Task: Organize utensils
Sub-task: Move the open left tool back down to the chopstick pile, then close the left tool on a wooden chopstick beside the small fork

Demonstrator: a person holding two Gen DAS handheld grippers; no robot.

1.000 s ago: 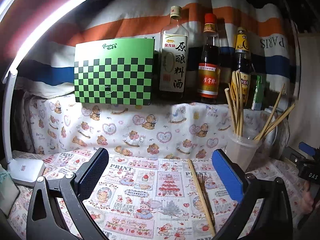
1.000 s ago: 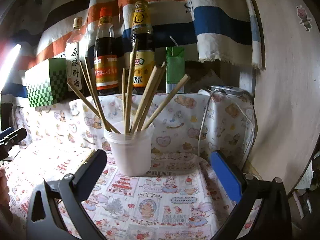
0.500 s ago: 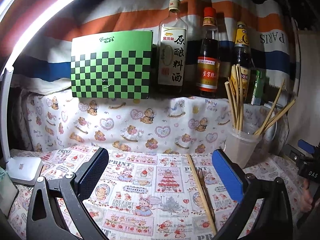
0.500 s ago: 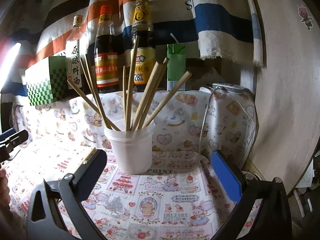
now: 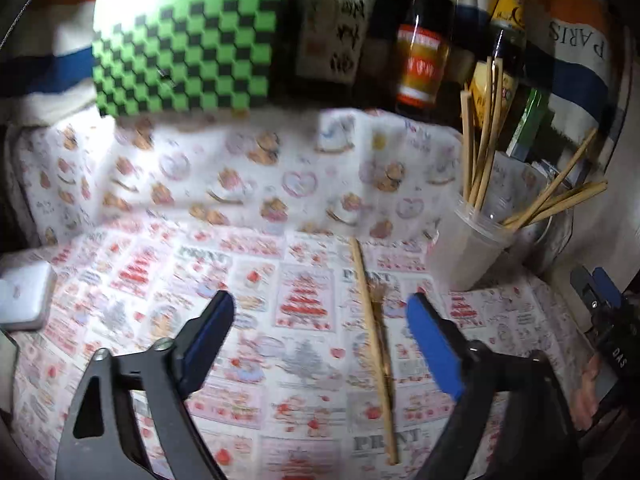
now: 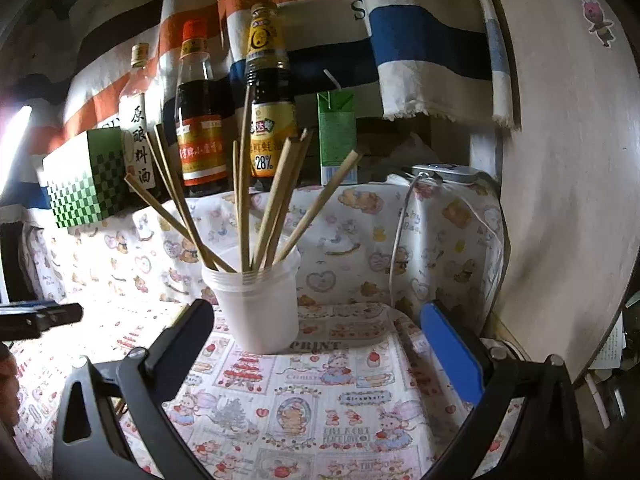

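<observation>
A loose wooden chopstick (image 5: 372, 344) lies on the printed cloth with a clear fork (image 5: 382, 320) beside it. My left gripper (image 5: 320, 312) is open and empty, hovering above the cloth with the chopstick between its fingers, nearer the right one. A white plastic cup (image 5: 466, 256) holding several chopsticks stands to the right. In the right wrist view the cup (image 6: 258, 304) with its chopsticks (image 6: 276, 204) stands just ahead of my open, empty right gripper (image 6: 316, 320). The right gripper also shows at the left wrist view's right edge (image 5: 600, 300).
A green checkered box (image 5: 184, 48) and three sauce bottles (image 6: 200, 120) stand on a raised ledge behind. A green carton (image 6: 336, 136) is right of the bottles. A white lamp base (image 5: 24, 300) is at the left. A round wooden board (image 6: 568, 160) stands on the right.
The left gripper has tilted down and moved forward over the cloth, so the loose chopstick now lies between its fingers. The right gripper has edged slightly closer to the cup.
</observation>
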